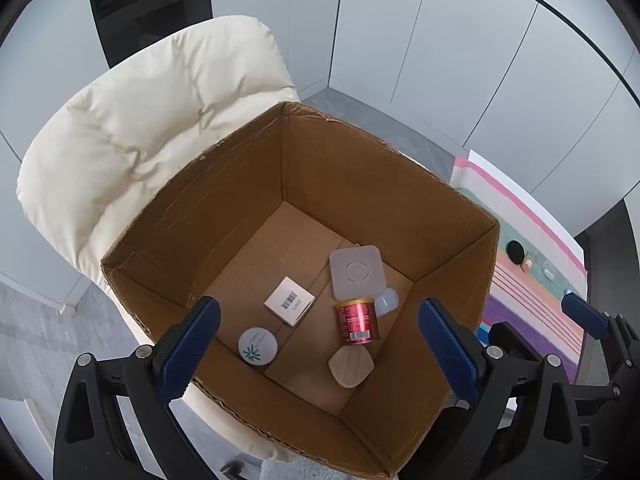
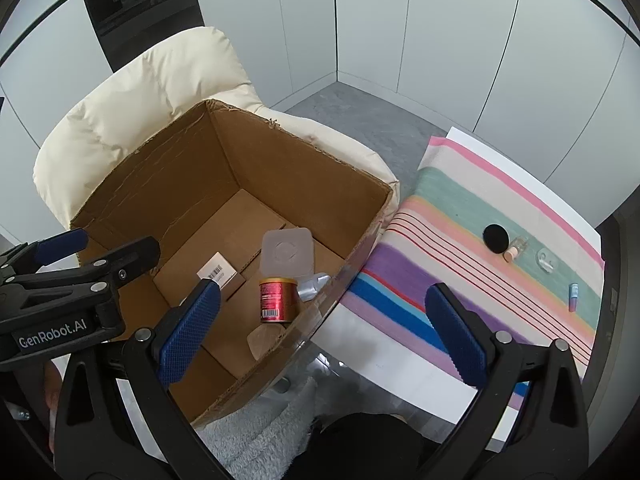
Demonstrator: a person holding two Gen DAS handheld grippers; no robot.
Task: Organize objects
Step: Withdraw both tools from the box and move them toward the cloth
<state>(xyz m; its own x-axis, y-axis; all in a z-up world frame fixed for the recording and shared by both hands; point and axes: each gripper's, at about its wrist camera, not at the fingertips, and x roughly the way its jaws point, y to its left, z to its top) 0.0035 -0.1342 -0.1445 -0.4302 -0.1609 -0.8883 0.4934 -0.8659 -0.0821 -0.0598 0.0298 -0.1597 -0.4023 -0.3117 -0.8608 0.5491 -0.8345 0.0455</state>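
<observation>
Over the cardboard box (image 1: 224, 184): left claw (image 1: 320, 344) spread, empty | right claw (image 2: 324, 332) spread, empty | red can (image 1: 356, 320), barcoded carton (image 1: 289, 306) lie inside | tabletop cloth (image 2: 460, 200) carries black disc (image 2: 496, 238) | risk: small vial (image 2: 573, 297) may roll if nudged.

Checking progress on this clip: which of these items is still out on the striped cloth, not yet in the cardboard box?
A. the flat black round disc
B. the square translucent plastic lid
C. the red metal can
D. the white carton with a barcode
A: the flat black round disc lies on the striped cloth, while the other three sit on the floor of the cardboard box.
</observation>
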